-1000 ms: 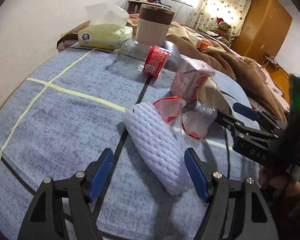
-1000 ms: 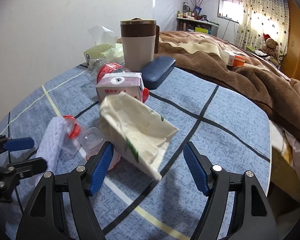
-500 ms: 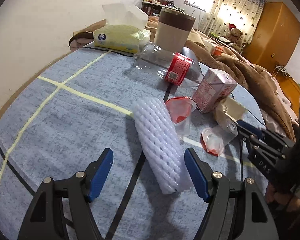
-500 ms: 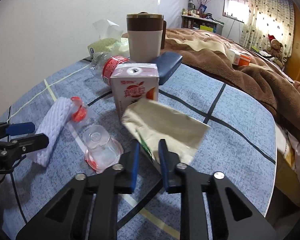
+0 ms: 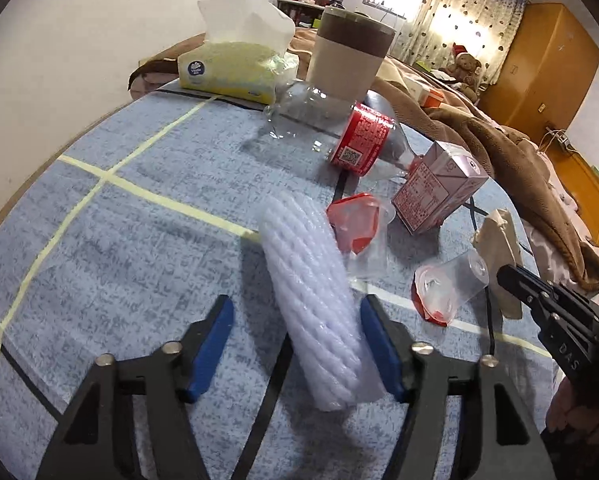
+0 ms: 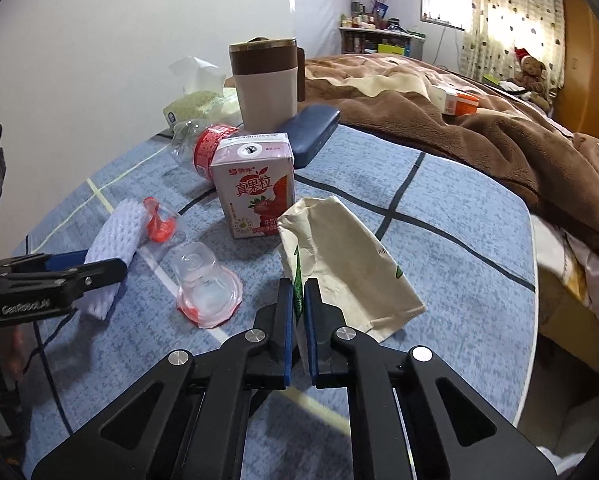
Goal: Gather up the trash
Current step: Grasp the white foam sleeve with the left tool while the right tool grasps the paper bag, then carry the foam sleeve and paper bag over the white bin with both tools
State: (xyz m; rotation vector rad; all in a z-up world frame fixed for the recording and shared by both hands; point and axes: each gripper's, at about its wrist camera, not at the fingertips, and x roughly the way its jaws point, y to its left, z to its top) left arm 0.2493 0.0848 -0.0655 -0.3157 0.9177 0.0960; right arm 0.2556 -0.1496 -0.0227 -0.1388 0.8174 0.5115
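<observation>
My right gripper point(image 6: 298, 312) is shut on the edge of a beige paper bag point(image 6: 347, 264), which stands open on the blue table; the bag also shows in the left wrist view point(image 5: 499, 248). My left gripper point(image 5: 297, 344) is open around a white foam net sleeve point(image 5: 311, 304), its right pad against the sleeve, which lies on the table. Two clear jelly cups with red lids point(image 5: 359, 232) point(image 5: 447, 284), a pink milk carton point(image 6: 255, 188) and an empty plastic bottle with a red label point(image 5: 359, 140) lie beyond.
A tissue pack point(image 5: 235, 68), a tall brown-and-white tumbler point(image 6: 265, 80) and a dark blue case point(image 6: 307, 132) stand at the far table edge. A bed with a brown blanket point(image 6: 479, 128) lies to the right. The table's right edge point(image 6: 533, 264) is near the bag.
My right gripper closed on the paper bag's edge. My left gripper moved forward, bringing the foam sleeve deeper between its open fingers.
</observation>
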